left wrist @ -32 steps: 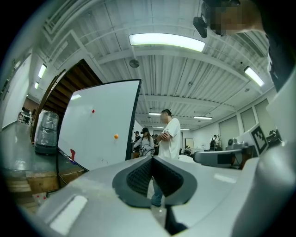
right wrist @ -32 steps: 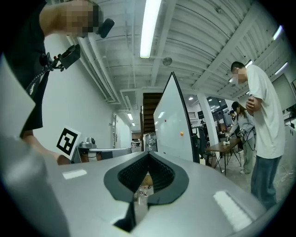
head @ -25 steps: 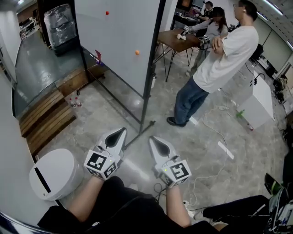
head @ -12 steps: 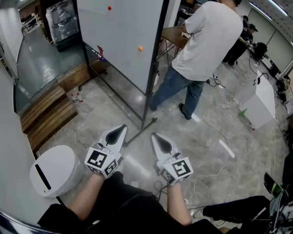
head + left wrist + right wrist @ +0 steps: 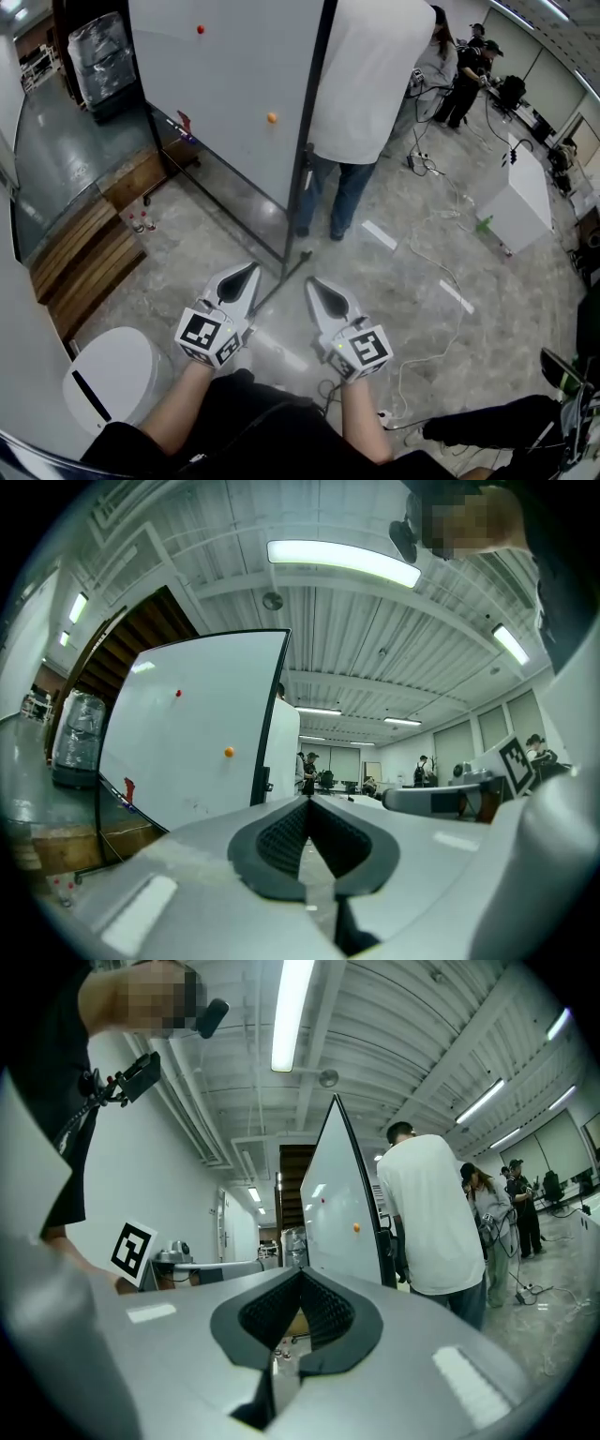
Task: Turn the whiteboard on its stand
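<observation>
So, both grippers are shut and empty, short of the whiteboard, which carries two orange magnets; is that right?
Not quite: the head view shows the whiteboard carrying one orange magnet and one red magnet. The left gripper and right gripper are indeed shut, empty and short of it.

A: How did the whiteboard stand?
B: It stood upright on the floor, a tall white panel in a black frame, seen at a slant from the head view.
A: And the stand?
B: Its black post ran down the panel's near edge to a foot bar on the floor. A red dot and an orange dot sat on the white face.
</observation>
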Motion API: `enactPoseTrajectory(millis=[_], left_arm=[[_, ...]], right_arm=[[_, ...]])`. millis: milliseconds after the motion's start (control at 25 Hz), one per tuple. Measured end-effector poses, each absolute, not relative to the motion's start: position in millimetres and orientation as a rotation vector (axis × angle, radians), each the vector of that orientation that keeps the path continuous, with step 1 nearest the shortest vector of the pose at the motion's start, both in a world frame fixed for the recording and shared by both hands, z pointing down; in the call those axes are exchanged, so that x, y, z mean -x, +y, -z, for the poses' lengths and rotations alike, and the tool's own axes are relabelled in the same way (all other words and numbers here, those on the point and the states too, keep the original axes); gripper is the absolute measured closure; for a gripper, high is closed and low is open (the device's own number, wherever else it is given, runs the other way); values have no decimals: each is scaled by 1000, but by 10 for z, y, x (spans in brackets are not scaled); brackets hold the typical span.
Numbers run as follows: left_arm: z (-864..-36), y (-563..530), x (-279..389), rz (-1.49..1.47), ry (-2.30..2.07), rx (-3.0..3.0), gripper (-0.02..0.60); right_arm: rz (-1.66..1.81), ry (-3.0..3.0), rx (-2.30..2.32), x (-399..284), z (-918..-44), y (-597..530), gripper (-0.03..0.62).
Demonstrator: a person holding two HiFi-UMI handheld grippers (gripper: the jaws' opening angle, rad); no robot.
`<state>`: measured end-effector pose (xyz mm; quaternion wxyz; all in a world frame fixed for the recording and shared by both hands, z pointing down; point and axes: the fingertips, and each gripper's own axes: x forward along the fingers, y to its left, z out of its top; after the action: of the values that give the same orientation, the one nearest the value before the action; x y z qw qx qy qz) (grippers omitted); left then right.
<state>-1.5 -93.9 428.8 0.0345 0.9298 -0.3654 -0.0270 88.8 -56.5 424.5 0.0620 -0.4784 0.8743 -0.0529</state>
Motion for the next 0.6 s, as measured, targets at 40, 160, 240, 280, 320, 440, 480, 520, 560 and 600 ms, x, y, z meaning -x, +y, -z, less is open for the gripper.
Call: enactPoseTrajectory(millis=[40, 160, 240, 280, 320, 440, 480, 520, 560, 600], left_arm=[[-4285, -1002, 5, 82, -1105, -2865, 578], [-4231, -1211, 6, 94, -1057, -2890, 578], [-4184, -1345, 27, 104, -1029, -2905, 578], [-4162, -1403, 42, 109, -1015, -2913, 578], [-4140, -1458, 61, 114, -1001, -2920, 578], [-4100, -1617, 112, 130, -965, -2935, 578], [-4101, -1660, 123, 133, -954, -2938, 578], [-4106, -1696, 134, 134, -941, -2942, 578], [-4112, -1729, 149, 134, -927, -2947, 578], [-4119, -1762, 172, 133, -914, -2952, 578]], right_arm=[[159, 2632, 1454, -880, -4230, -625, 585], [135, 2618, 1495, -848, -4187, -820, 585], [123, 2612, 1523, -815, -4158, -938, 585], [126, 2608, 1536, -792, -4151, -991, 585], [128, 2604, 1545, -763, -4142, -1042, 585], [112, 2583, 1560, -668, -4098, -1188, 585], [108, 2581, 1568, -641, -4098, -1226, 585], [100, 2579, 1573, -611, -4097, -1259, 585], [90, 2575, 1572, -574, -4088, -1291, 585], [82, 2568, 1569, -530, -4072, -1324, 585]])
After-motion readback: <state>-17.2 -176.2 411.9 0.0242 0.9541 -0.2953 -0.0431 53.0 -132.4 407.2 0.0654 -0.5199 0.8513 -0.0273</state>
